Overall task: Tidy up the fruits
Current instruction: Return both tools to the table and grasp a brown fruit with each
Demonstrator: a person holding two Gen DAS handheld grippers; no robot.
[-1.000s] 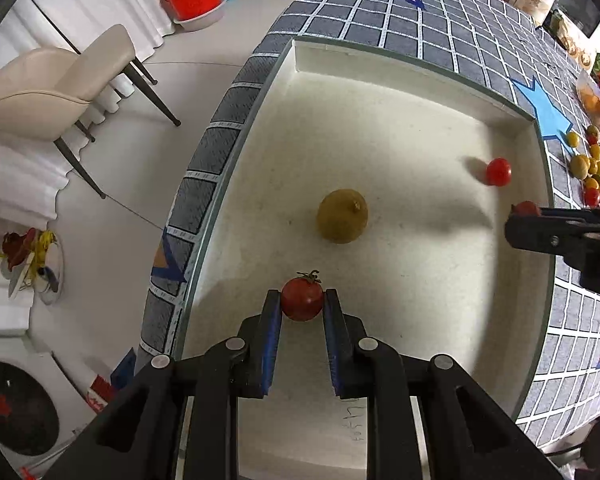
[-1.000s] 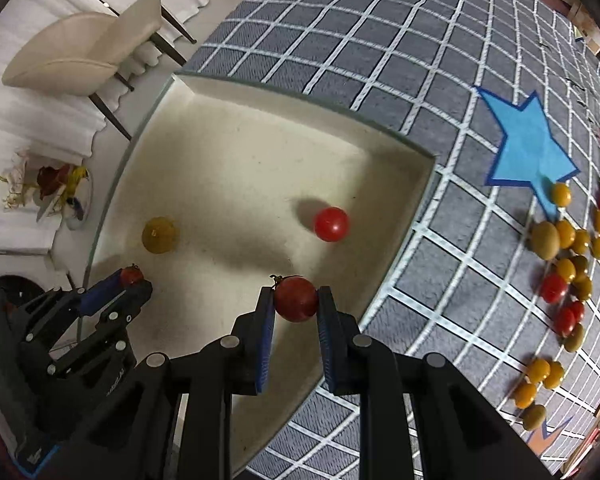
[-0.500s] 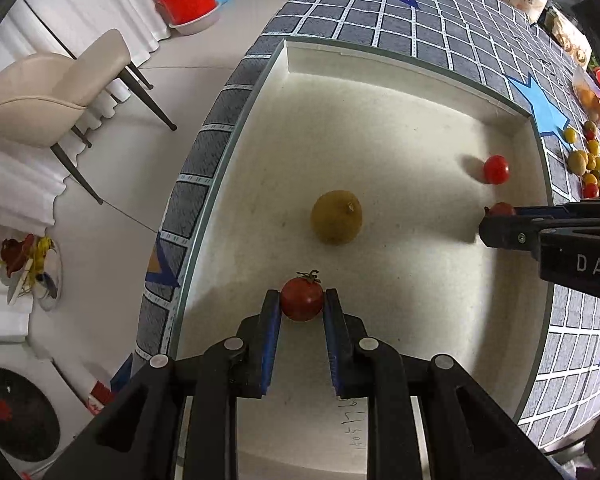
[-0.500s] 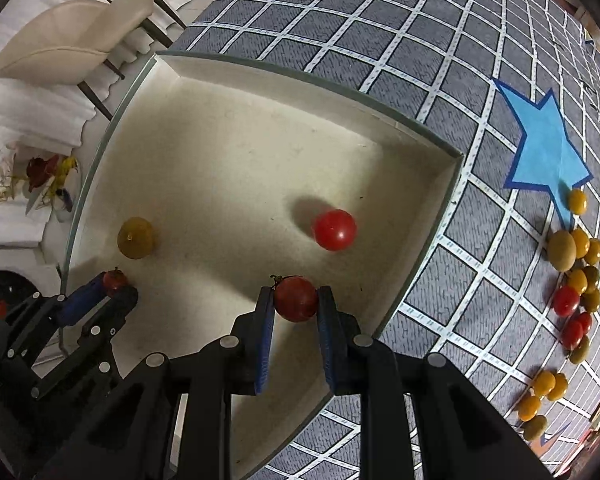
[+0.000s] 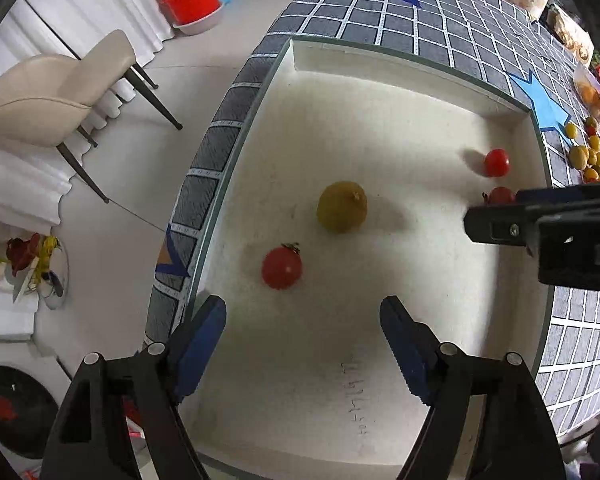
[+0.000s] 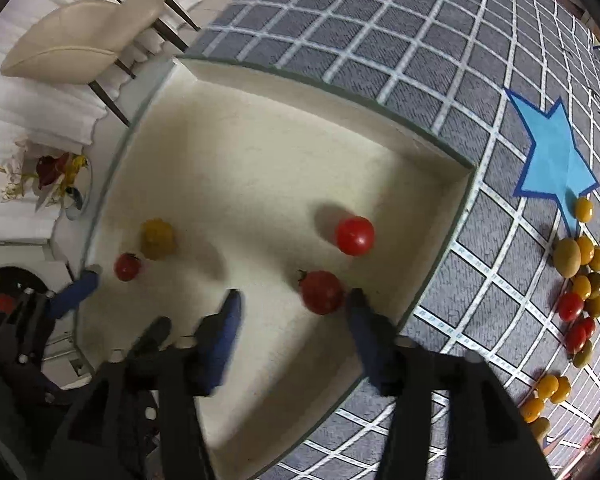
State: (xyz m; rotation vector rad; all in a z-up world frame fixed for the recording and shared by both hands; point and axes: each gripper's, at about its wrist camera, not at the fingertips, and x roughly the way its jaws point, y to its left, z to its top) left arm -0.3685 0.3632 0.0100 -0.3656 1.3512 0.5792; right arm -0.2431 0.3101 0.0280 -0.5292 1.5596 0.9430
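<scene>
A white square tray (image 5: 412, 72) (image 6: 316, 88) lies on the grid tablecloth. Inside lie a yellow-green fruit (image 5: 342, 207) (image 6: 158, 239) and three red tomatoes. My left gripper (image 5: 302, 312) is open and empty; a stemmed tomato (image 5: 281, 267) (image 6: 127, 266) lies just ahead of its fingers. My right gripper (image 6: 294, 300) is open; another stemmed tomato (image 6: 321, 292) (image 5: 500, 195) lies on the tray floor beside its right finger. A third tomato (image 6: 355, 235) (image 5: 496, 162) sits farther in.
A pile of small yellow, green and red fruits (image 6: 584, 276) (image 5: 588, 156) lies on the tablecloth right of the tray, near a blue star (image 6: 556, 164). A beige chair (image 5: 56, 92) and red tubs (image 5: 192, 4) stand on the floor to the left.
Both grippers opened and let go of their tomatoes, which now lie on the tray floor. Both grippers sit lower, closer to the tray.
</scene>
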